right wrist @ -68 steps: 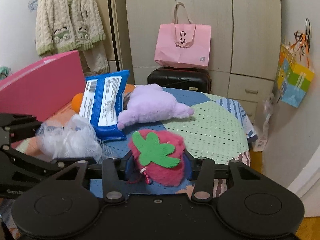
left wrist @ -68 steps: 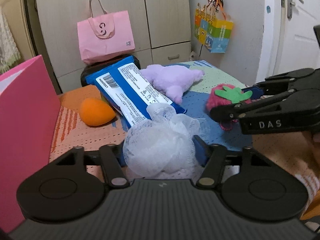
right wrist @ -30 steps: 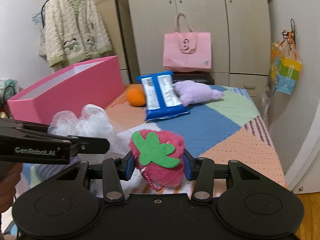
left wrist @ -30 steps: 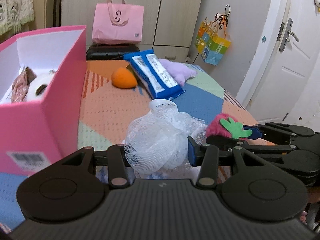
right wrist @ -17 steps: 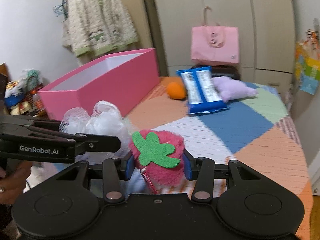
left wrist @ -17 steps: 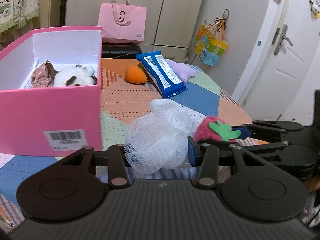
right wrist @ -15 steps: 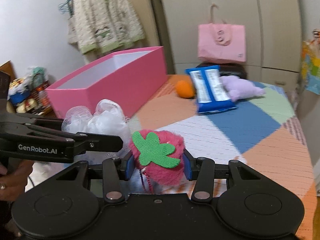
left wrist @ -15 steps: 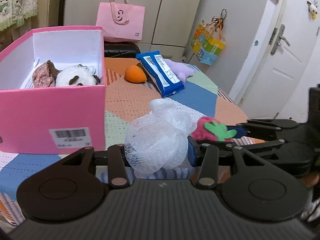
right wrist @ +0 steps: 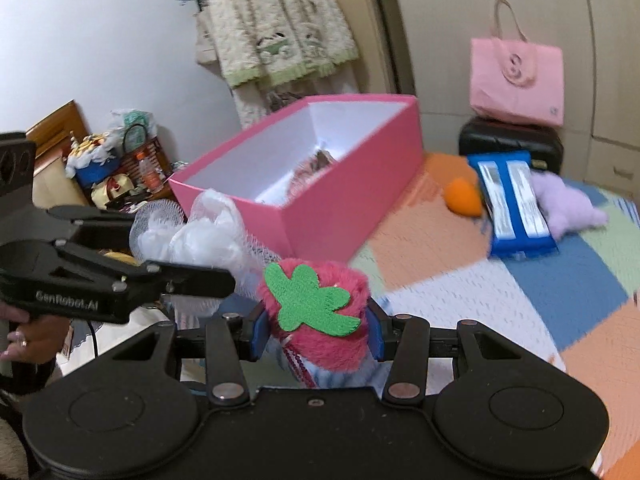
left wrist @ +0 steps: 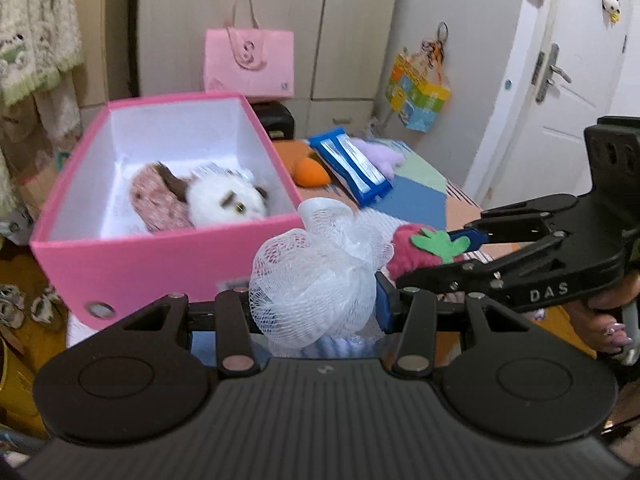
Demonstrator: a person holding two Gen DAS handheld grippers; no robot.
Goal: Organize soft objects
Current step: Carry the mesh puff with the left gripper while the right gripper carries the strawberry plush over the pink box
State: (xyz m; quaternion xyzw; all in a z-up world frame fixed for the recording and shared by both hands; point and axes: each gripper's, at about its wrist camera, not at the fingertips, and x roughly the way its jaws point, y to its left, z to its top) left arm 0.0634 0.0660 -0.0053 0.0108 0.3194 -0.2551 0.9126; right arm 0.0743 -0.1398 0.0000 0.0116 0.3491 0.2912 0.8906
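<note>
Between our left gripper's (left wrist: 316,304) fingers, in the left wrist view, sits the white mesh bath pouf (left wrist: 316,276), the jaws clamped on its sides and holding it up just in front of the near wall of the pink box (left wrist: 132,260). Inside that box we see a white plush (left wrist: 224,200) lying beside a pinkish patterned soft toy (left wrist: 156,200). To our right, the right gripper (left wrist: 436,252) reaches in close to the pouf, holding the strawberry plush (left wrist: 416,248). Farther back on the patchwork cover (left wrist: 420,204) lie an orange sponge (left wrist: 312,170), a blue packet (left wrist: 352,164) and a purple plush (left wrist: 378,156), close together. A pink bag (left wrist: 248,64) stands by the cupboards. Over in the right wrist view, our right gripper (right wrist: 316,334) has its jaws closed on the strawberry plush (right wrist: 316,312), green leaf facing up, held above the near edge of the cover (right wrist: 520,280). The left gripper (right wrist: 188,256) comes in from the left with the pouf (right wrist: 196,236), which sits against the near corner of the pink box (right wrist: 352,204). The orange sponge (right wrist: 464,196), blue packet (right wrist: 516,200) and purple plush (right wrist: 568,204) lie well beyond, to the right of the box.
</note>
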